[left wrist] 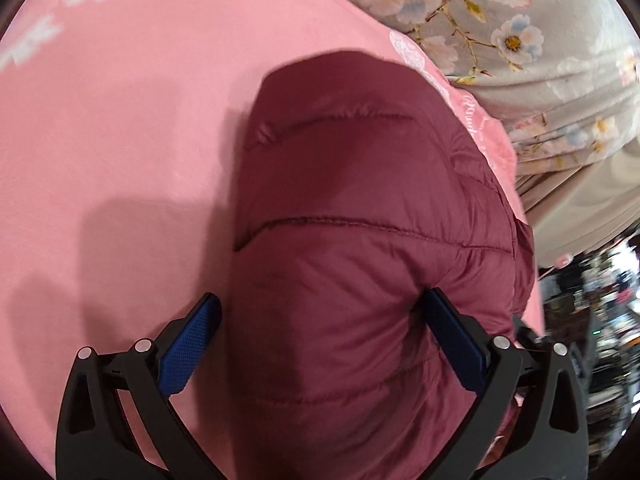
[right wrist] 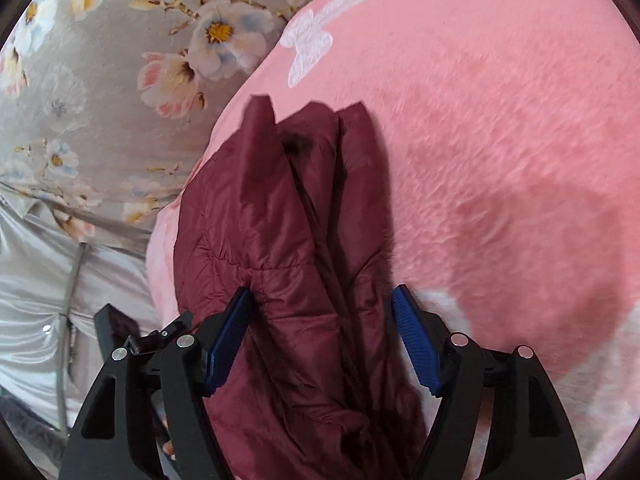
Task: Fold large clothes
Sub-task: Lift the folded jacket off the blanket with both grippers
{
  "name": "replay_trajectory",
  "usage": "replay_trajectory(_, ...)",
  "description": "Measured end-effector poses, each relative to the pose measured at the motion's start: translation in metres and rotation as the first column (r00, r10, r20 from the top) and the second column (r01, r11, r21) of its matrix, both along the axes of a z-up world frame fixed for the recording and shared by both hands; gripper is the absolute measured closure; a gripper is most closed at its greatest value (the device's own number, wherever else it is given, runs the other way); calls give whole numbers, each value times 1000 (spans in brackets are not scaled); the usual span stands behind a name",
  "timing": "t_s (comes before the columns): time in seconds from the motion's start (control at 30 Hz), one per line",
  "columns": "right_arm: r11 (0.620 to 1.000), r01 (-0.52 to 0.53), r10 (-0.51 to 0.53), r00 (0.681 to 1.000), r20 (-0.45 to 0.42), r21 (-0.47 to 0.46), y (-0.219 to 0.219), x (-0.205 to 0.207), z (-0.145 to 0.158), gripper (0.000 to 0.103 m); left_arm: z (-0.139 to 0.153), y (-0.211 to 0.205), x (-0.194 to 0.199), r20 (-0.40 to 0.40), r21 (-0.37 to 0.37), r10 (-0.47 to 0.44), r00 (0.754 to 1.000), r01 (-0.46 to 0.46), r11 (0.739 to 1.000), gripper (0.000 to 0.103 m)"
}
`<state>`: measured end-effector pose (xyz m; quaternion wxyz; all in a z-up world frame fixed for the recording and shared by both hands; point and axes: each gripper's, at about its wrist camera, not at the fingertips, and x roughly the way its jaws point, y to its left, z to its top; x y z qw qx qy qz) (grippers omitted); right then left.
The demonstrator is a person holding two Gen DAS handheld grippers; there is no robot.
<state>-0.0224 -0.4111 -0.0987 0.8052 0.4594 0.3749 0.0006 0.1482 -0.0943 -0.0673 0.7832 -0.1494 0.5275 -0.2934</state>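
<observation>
A dark red quilted puffer jacket (left wrist: 360, 216) lies on a pink fleece blanket (left wrist: 120, 140). In the left wrist view a puffy folded part runs between my left gripper's (left wrist: 322, 300) wide-open blue pads (left wrist: 192, 344); the right pad presses its side. In the right wrist view the jacket (right wrist: 288, 240) lies in several long folded layers between my right gripper's (right wrist: 322, 300) open pads (right wrist: 412, 340). The left pad touches the fabric. Neither gripper is closed on it.
The pink blanket (right wrist: 500, 140) has white butterfly prints. A grey floral sheet (left wrist: 520, 40) lies beyond it, also in the right wrist view (right wrist: 100, 100). Silvery satin fabric (right wrist: 32, 300) hangs at lower left. Dark clutter (left wrist: 592, 320) sits off the bed edge.
</observation>
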Motion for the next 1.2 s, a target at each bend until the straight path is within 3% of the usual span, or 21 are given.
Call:
replay_trajectory(0.13,1000,-16,17,999,27,-22,5,7,2,33,1,-6,-1,23,-19,-33,999,34,999,5)
replay_trajectory(0.2,999,-42,43,998,50,-19,6,12,4,54,6,-12,-5,43,-6,-50,998,50,999,7)
replay_trajectory(0.23,999,-54,54,997,62,-11,8,13,4,58,9,-14,-8,58,8,-52,997,51,999,12)
replay_trajectory(0.3,998,-59,62,995,83,-36,9,10,11,76,17,-16,-15,94,36,-57,994,54,998,21)
replay_trajectory(0.37,996,-61,68,991,112,-66,11,5,23,82,30,-15,-22,133,52,-72,989,65,997,35)
replay_trajectory(0.43,994,-57,70,987,144,-91,15,0,37,84,46,-13,-29,172,36,-94,981,89,995,50)
replay_trajectory(0.53,988,-52,81,976,201,-145,25,-13,66,85,80,-9,-49,260,17,-122,958,122,992,54)
replay_trajectory(0.6,980,-43,94,961,260,-194,34,-26,94,85,107,-5,-68,348,22,-132,928,132,991,54)
replay_trajectory(0.73,958,-1,118,912,392,-286,50,-57,155,85,163,9,-106,505,-5,-127,854,150,989,54)
replay_trajectory(0.83,943,37,135,866,481,-331,60,-77,197,84,209,20,-137,618,-31,-112,778,167,985,54)
replay_trajectory(1.0,900,113,200,750,630,-421,87,-116,275,84,280,47,-188,790,-63,-69,610,192,979,51)
replay_trajectory(1.03,890,131,216,723,656,-436,94,-123,291,84,288,51,-194,810,-65,-62,583,195,979,50)
replay_trajectory(1.1,875,158,240,680,693,-458,105,-132,314,84,312,64,-212,861,-76,-35,508,197,977,48)
replay_trajectory(1.2,851,195,286,608,741,-488,125,-148,350,84,337,83,-230,907,-89,2,421,188,978,47)
